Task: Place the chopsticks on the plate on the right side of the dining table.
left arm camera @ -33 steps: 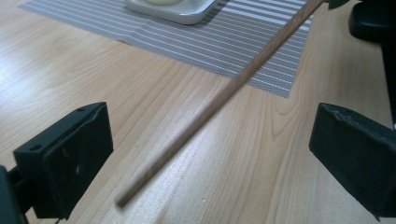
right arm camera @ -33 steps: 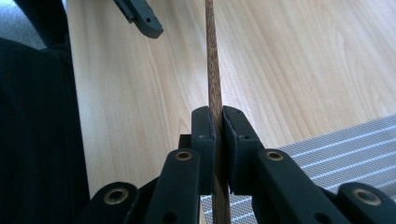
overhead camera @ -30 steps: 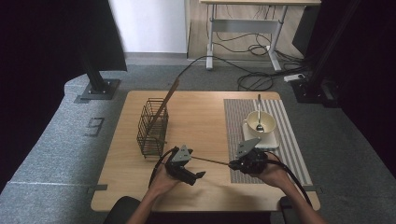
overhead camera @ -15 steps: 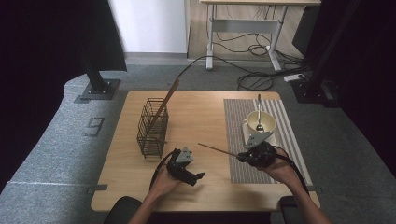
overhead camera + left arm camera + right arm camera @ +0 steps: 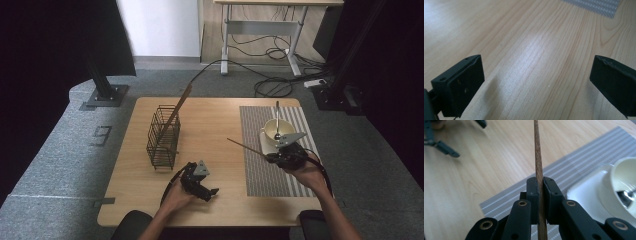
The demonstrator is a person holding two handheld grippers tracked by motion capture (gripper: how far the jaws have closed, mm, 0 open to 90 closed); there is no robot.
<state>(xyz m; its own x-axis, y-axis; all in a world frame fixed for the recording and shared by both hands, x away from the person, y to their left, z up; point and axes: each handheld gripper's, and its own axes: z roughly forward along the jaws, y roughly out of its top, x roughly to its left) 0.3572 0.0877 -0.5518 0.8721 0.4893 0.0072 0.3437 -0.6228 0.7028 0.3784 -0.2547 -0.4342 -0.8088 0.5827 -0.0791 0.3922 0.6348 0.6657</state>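
Bare wood table mid area is open btw wire basket on the left and striped mat on the right. Basket w/ its slanted stick blocks the left side. Bowl w/ spoon, on its white tray, takes up the mat's far end; mat's near end is free.

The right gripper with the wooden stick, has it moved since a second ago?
Yes. The right gripper, shut on the wooden stick, has carried it rightward, from the bare wood beside the striped placemat to over the mat, next to the bowl.
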